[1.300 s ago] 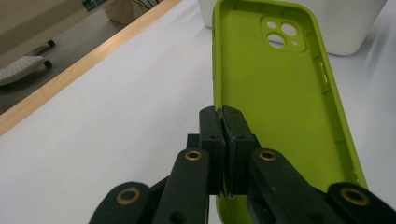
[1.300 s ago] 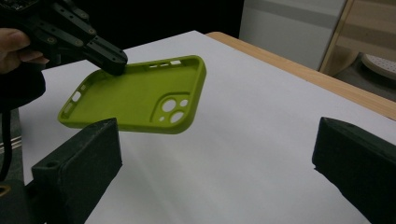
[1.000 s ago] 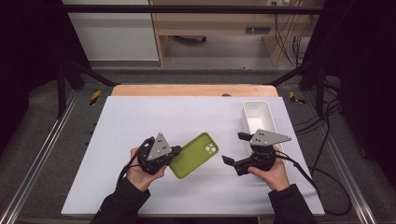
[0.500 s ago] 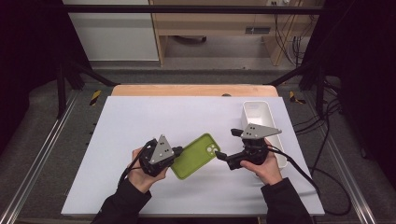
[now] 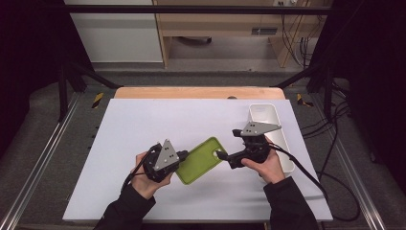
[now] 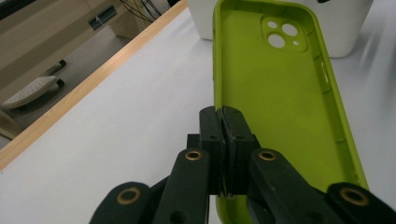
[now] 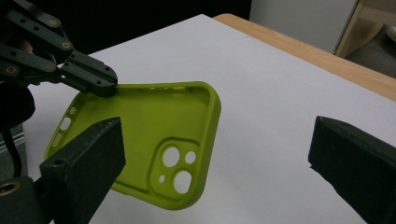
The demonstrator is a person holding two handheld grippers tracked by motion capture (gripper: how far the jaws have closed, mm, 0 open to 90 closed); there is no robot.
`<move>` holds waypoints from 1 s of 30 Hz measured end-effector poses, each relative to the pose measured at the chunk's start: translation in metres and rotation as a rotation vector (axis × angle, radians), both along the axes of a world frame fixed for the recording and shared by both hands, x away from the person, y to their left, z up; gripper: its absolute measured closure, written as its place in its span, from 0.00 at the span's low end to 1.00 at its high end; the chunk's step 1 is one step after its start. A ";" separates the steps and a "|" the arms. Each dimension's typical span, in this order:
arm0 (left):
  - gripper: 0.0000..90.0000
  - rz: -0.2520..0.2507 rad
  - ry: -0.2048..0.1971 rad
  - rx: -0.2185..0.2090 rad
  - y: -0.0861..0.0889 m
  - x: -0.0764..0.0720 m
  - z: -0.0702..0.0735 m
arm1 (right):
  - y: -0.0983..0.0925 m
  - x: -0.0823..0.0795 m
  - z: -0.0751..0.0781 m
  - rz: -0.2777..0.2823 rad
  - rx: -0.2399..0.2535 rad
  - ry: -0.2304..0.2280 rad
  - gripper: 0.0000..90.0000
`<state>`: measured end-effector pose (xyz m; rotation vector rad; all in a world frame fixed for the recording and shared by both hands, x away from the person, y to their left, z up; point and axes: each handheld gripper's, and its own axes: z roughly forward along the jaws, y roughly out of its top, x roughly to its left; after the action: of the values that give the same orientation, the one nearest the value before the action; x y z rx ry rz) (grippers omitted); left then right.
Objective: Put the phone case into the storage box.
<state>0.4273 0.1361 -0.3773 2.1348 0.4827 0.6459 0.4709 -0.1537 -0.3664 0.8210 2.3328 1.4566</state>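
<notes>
Left gripper (image 5: 184, 155) clamped on side wall of green phone case (image 5: 200, 160), jaws nearly together around thin rim. Case lay mid-bench, hollow side up, camera cutout toward right gripper (image 5: 224, 156). Right gripper's jaws stood wide, case corner near one jaw, no contact visible. White tray (image 5: 268, 115) sat on white bench (image 5: 143, 120), just behind right hand.

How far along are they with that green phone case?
Done: the left tool is clamped shut on one rim of the green phone case, holding it with its hollow side up. In hand: the right tool, jaws wide open, is at the camera-hole corner but not touching it. Left: probably a second grip there, then perhaps moving it to the white bin, though that is a guess.
</notes>
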 end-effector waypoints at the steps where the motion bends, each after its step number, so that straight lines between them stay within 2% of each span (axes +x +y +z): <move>1: 0.98 -0.001 0.000 0.000 0.000 0.000 0.000 | 0.001 0.001 0.000 0.000 -0.003 0.005 0.05; 14: 0.98 -0.007 -0.009 -0.001 -0.001 -0.002 0.001 | 0.010 0.011 -0.003 0.035 -0.007 0.057 0.14; 30: 0.98 -0.013 -0.020 0.001 -0.003 -0.004 0.002 | 0.014 0.018 -0.008 0.075 0.004 0.135 0.39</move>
<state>0.4232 0.1332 -0.3753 2.1290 0.4577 0.6598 0.4887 -0.1399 -0.3742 0.8668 2.4861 1.4786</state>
